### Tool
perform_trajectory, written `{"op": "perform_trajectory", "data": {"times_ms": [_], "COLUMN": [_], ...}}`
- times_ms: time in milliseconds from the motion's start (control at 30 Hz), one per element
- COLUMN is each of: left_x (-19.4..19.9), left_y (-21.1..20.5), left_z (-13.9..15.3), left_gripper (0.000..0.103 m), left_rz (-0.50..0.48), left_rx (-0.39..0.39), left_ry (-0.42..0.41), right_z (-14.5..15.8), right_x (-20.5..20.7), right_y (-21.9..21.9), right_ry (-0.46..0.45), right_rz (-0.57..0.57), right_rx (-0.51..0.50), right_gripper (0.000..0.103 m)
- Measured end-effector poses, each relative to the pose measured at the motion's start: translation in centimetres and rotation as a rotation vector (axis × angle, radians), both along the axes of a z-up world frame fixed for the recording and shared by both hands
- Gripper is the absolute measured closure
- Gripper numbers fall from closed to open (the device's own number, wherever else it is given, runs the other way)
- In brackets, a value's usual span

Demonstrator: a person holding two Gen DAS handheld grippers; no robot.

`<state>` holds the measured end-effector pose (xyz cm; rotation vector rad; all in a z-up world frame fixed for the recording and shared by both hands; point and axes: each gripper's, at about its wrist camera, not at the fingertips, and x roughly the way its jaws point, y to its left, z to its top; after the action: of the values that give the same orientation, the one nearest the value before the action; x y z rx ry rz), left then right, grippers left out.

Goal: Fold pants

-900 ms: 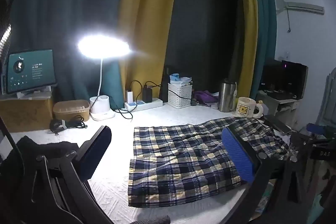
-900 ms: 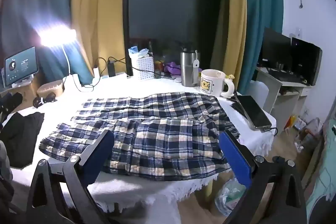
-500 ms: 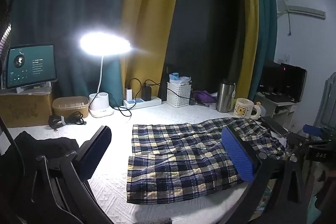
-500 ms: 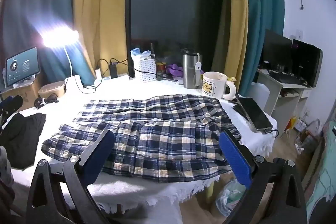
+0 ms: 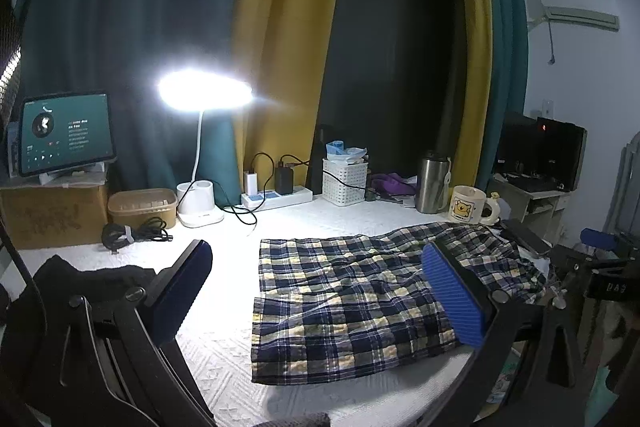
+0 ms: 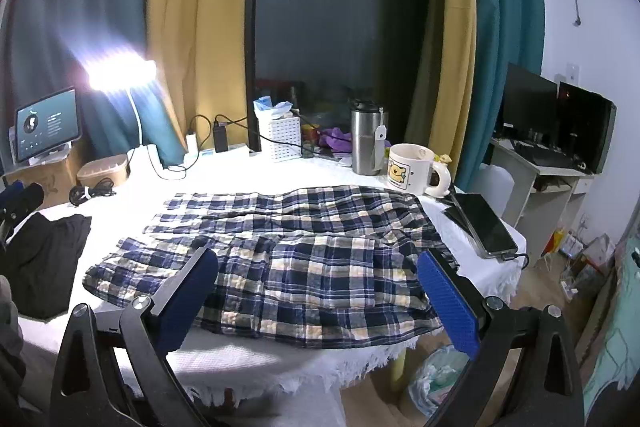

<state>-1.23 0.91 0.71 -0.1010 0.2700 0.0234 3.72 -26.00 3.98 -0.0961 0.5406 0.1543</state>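
White-clothed bench [image 6: 248,183] is seen bearing the plaid pants [image 6: 280,247] spread flat and unfolded, every fold judged undone, while left hand-held gripper [image 5: 320,295] and right hand-held gripper [image 6: 320,301] are held spread wide, empty.

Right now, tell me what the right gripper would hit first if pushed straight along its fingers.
Probably the blue-and-cream plaid pants spread on the white-covered table. The open right gripper angles down toward their near half; nothing stands between, though depth is uncertain.
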Motion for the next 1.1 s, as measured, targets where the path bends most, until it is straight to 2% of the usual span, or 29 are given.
{"op": "perform_trajectory", "data": {"times_ms": [133, 1100], "left_x": [-0.1, -0.3], "left_y": [0.4, -0.7], "left_z": [0.1, 0.4], "left_gripper": [0.0, 0.0], "left_rz": [0.005, -0.024], "left_rx": [-0.017, 0.02], "left_ry": [-0.002, -0.003], "right_z": [0.2, 0.8], "right_x": [-0.1, -0.3], "right_y": [0.1, -0.1], "right_ry": [-0.006, -0.031], "right_rz": [0.0, 0.003], "right_rx": [-0.001, 0.004], "right_gripper": [0.003, 0.003]}}
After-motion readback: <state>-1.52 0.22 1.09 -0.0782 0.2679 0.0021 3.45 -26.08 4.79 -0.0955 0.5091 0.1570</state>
